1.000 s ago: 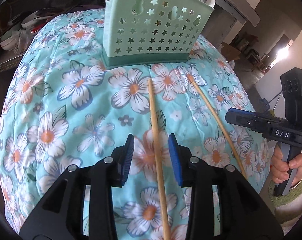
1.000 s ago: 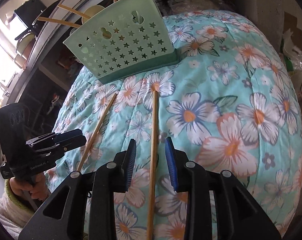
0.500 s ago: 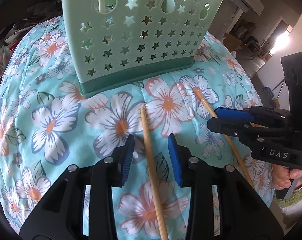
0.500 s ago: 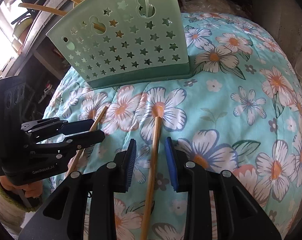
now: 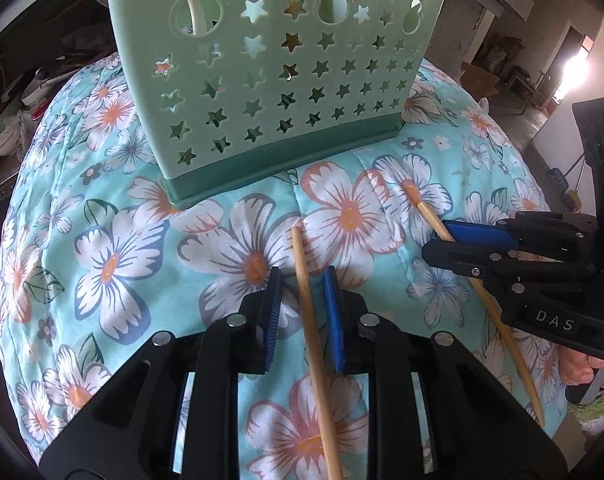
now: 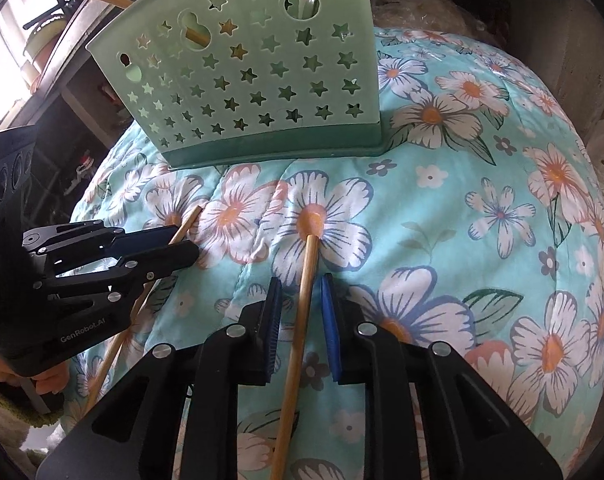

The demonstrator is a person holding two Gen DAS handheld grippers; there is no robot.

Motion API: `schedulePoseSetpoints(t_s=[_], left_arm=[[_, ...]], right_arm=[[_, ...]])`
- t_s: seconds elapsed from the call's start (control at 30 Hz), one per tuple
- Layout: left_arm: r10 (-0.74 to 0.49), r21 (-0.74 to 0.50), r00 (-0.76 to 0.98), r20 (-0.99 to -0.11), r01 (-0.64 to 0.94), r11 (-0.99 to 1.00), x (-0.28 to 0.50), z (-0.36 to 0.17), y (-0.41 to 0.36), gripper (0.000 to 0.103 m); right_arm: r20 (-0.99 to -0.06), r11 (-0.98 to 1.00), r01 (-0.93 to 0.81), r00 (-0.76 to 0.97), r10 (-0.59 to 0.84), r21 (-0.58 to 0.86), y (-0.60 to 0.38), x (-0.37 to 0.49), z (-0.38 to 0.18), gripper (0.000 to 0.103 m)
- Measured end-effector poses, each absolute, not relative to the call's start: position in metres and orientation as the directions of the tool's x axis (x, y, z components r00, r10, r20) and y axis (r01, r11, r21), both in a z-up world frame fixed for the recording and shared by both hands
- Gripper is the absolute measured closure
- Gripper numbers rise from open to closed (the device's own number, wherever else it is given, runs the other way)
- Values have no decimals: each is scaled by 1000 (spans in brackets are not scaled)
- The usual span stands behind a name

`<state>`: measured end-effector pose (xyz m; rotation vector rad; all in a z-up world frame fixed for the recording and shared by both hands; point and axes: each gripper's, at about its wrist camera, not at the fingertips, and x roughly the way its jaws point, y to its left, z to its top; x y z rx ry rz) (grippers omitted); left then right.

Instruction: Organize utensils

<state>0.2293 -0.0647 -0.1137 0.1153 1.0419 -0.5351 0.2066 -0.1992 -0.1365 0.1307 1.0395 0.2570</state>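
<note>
- Two chopsticks lay on the floral cloth (image 5: pixel 114 240) before the green holder (image 5: pixel 278 80); the left gripper (image 5: pixel 302 300) had been closing its narrowed fingers around the left chopstick (image 5: pixel 313 340), pads not yet touching.
- Right view: the right gripper (image 6: pixel 300 304), likewise closing, straddled the right chopstick (image 6: pixel 298 320), with small gaps either side.

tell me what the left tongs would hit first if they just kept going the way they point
Probably the floral cloth: the left tongs tilt down at it, straddling a chopstick lying on it, pads not yet pressing. The green star-cut holder stands farther ahead. Depth is hard to judge in this fisheye view.
</note>
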Motion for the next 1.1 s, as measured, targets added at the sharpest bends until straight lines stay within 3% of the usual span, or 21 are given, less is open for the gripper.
schedulePoseSetpoints(t_s=[0.17,0.57,1.1], left_arm=[[-354,-145,416,-838,455,878,227,-114,-65,97],[-428,-221,478,-767,429,876,219,-71,-37,97],[-566,-300,512,-647,511,805,173,7,-9,97]], right_arm=[[-828,958,-131,483,285,254,-202,208,-136,95],[-760,918,-95,531,374,385,-230,195,-104,97],[-640,912,-142,671,374,384,-245,149,-27,97]])
